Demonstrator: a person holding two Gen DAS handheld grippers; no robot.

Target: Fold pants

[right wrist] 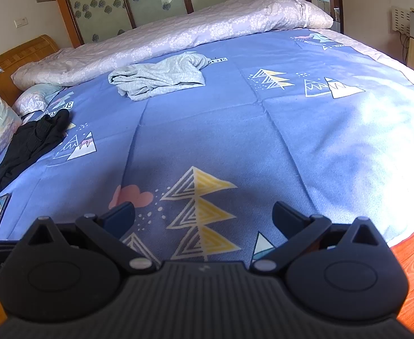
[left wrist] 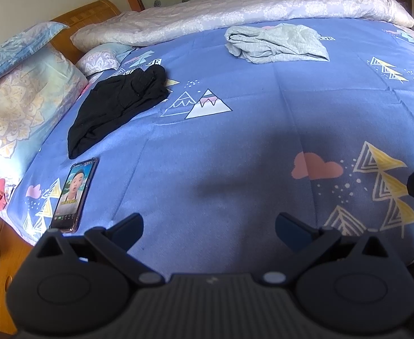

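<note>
Pants on this bed could be either of two garments, honestly can't tell which: a black garment bunched up in the left middle of the left wrist frame, near the pillows, and a light grey garment crumpled in the upper centre, just below the rolled-up pale quilt. Both lie loose and unfolded on the blue bedsheet with its mountain and tree prints, well apart from each other.

Left tongs sit at the bottom of their frame, spread wide with nothing between them, hanging over bare sheet. Right tongs are the same deal in the right wrist view: fingers parted, nothing held, above a yellow tree print.

A phone with its screen lit lies flat on the sheet in the lower left of the left wrist frame, just below the black garment. In the right wrist view the black garment is at the left edge and the grey one is upper centre-left. Wooden headboard is in the upper left, and orange wood floor shows at the lower right of the right wrist frame.
</note>
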